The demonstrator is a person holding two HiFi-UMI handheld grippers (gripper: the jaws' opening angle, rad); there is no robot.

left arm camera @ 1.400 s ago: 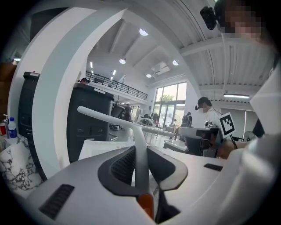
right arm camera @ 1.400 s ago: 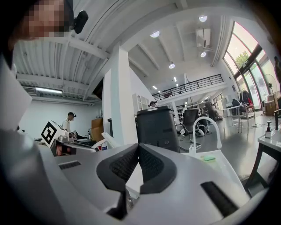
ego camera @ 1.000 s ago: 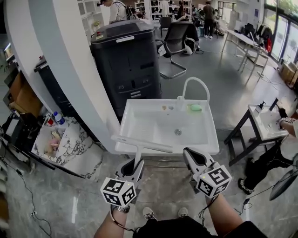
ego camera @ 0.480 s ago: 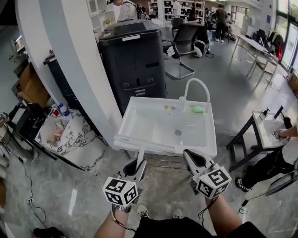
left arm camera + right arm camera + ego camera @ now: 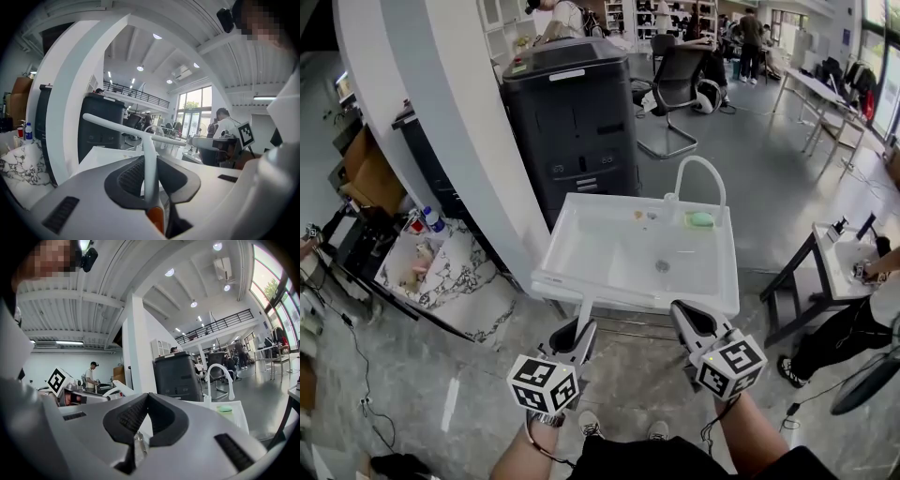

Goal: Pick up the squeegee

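Note:
The squeegee is white, with a thin handle and a long crossbar blade at the far end. My left gripper is shut on its handle, which stands upright between the dark pads. In the head view the blade lies level across the front rim of the white sink. My right gripper hangs beside the left, a little before the sink's front edge. Its jaws meet at the tips with nothing between them.
The sink carries a white arched faucet and a green sponge at its back. A black cabinet stands behind it, a white pillar and a marble-topped table at left, and a small table with a person's arm at right.
Both grippers shifted slightly along the sink's front, the squeegee still in the left one. The head view swung a little, so the pillar and cabinet sit differently.

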